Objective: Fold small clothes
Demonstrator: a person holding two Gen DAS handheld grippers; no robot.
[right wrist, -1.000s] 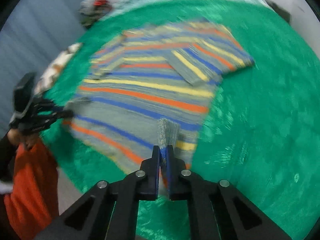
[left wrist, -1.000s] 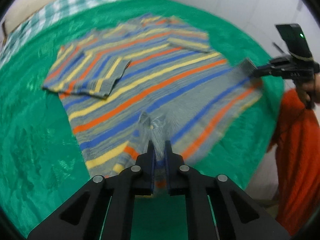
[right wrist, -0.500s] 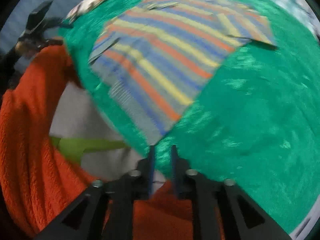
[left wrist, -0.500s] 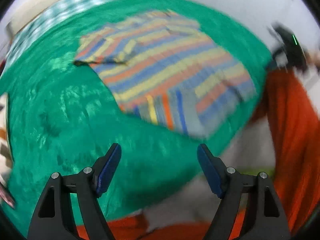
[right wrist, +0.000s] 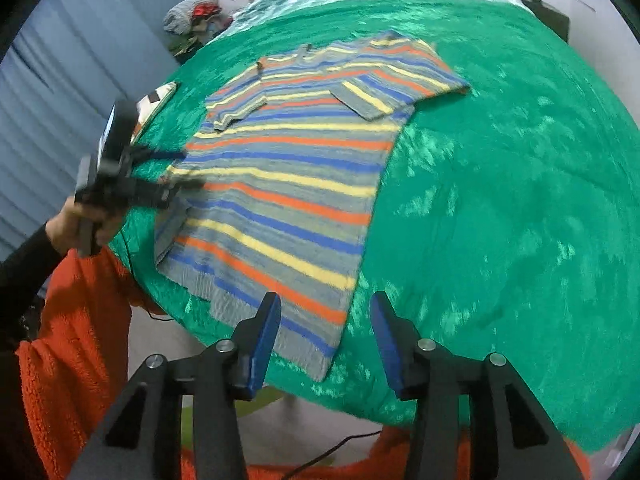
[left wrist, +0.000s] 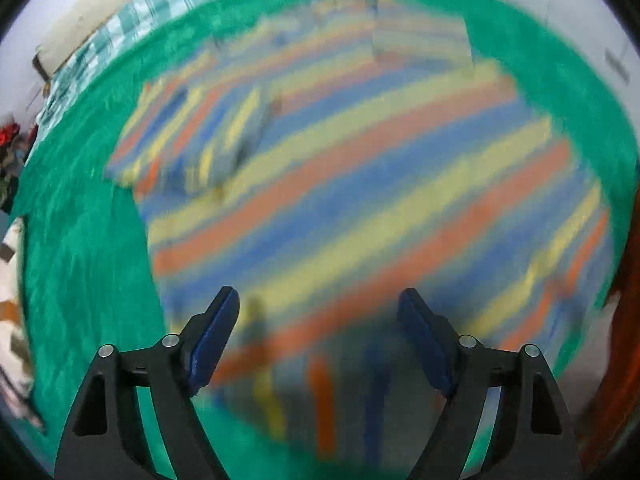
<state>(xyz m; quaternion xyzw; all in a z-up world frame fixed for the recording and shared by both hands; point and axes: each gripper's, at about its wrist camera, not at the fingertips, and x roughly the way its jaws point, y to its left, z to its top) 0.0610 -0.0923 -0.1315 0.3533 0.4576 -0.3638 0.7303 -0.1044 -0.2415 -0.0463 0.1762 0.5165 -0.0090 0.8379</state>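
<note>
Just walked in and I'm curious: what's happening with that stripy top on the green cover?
A person is folding a striped sweater spread on a green blanket, a gripper in each hand. Both sleeves are already folded in. The right gripper, at the hem corner, and the left gripper, over the far edge, have just been opening; neither holds cloth now.

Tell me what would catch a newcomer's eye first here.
The striped sweater dominates, spread flat on the green blanket with both sleeves folded in and its hem at the near edge. The right claw hangs open over the near hem corner, its jaws just opened. The left claw hovers open at the sweater's opposite side.
</note>
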